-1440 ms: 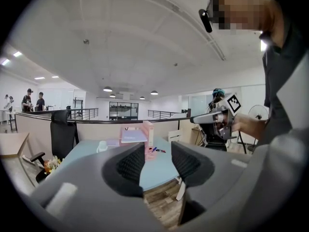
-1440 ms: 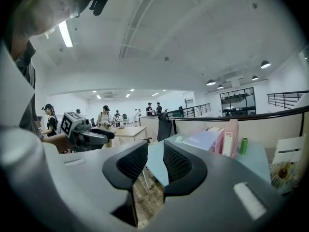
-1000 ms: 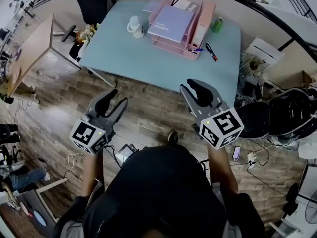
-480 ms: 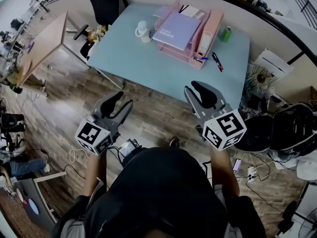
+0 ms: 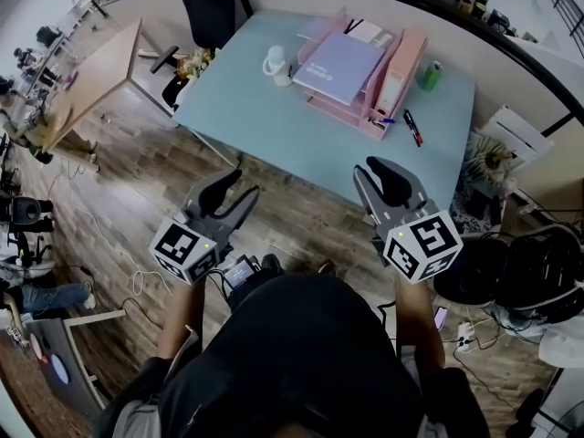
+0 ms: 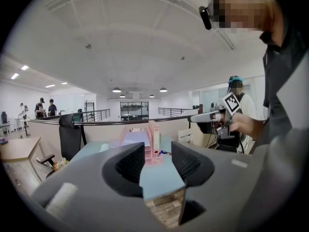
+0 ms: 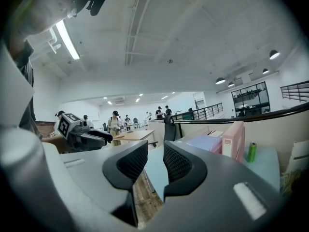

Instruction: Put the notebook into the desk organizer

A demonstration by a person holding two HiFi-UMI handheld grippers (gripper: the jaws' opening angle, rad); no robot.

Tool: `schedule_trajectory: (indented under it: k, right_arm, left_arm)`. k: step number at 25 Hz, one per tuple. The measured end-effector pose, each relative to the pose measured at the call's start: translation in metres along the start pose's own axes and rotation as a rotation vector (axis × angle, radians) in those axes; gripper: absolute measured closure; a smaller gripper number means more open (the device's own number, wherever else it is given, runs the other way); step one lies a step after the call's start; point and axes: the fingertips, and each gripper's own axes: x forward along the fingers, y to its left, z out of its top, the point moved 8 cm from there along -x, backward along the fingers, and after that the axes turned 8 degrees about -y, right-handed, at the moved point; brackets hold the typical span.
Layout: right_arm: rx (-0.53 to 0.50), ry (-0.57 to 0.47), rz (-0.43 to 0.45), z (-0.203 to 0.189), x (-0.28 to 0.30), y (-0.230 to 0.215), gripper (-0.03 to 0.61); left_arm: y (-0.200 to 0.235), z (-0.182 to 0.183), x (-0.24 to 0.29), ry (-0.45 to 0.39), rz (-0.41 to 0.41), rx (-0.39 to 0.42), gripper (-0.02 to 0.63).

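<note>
The left gripper point(image 5: 235, 190) stood spread, its two moulded black pads with a ribbed, cross-hatched face well apart and nothing between them. The right gripper point(image 5: 374, 172) had its matching curved pads drawn almost together, a thin slit left, and pinched nothing. Both bodies were smooth grey plastic, and each carried a white cube printed with black square markers.

Well ahead of both grippers, beyond a strip of wood-plank floor point(image 5: 137, 181), lay the matt pale-blue worktop point(image 5: 265, 121), flat and rectangular. On it, ahead of the right gripper, stood the pink plastic desk organizer point(image 5: 401, 57), with stacked open trays and an upright file slot at the side nearer the green can point(image 5: 429, 74). The notebook point(image 5: 342, 67), a lavender rectangle with a smooth cover, lay flat on the top tray.

A glossy white mug point(image 5: 276, 62) sat just beside the organizer on the left gripper's side. A blue pen point(image 5: 383, 119) and a black pen point(image 5: 412, 128) lay at the organizer's near corner.

The notebook's cover bore a short line of print, too small to read.
</note>
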Motion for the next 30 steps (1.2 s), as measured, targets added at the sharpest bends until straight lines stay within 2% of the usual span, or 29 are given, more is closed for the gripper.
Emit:
schedule_trajectory:
  k: [8,16,30]
  right_arm:
    - [-0.001,0.020,-0.043,-0.001,0.015,-0.004,0.497]
    - [-0.007,0.029,-0.163,-0.002,0.035,-0.005,0.497]
    - [-0.021,0.016,-0.352,0.000,0.084,0.001,0.497]
  left_arm:
    - [0.022,-0.007,0.019,0.004,-0.048,-0.023,0.387]
    - [0.065,-0.004,0.062,-0.026,-0.189,-0.036,0.387]
    - [0.141,-0.003,0.118,-0.039,-0.383,-0.027,0.387]
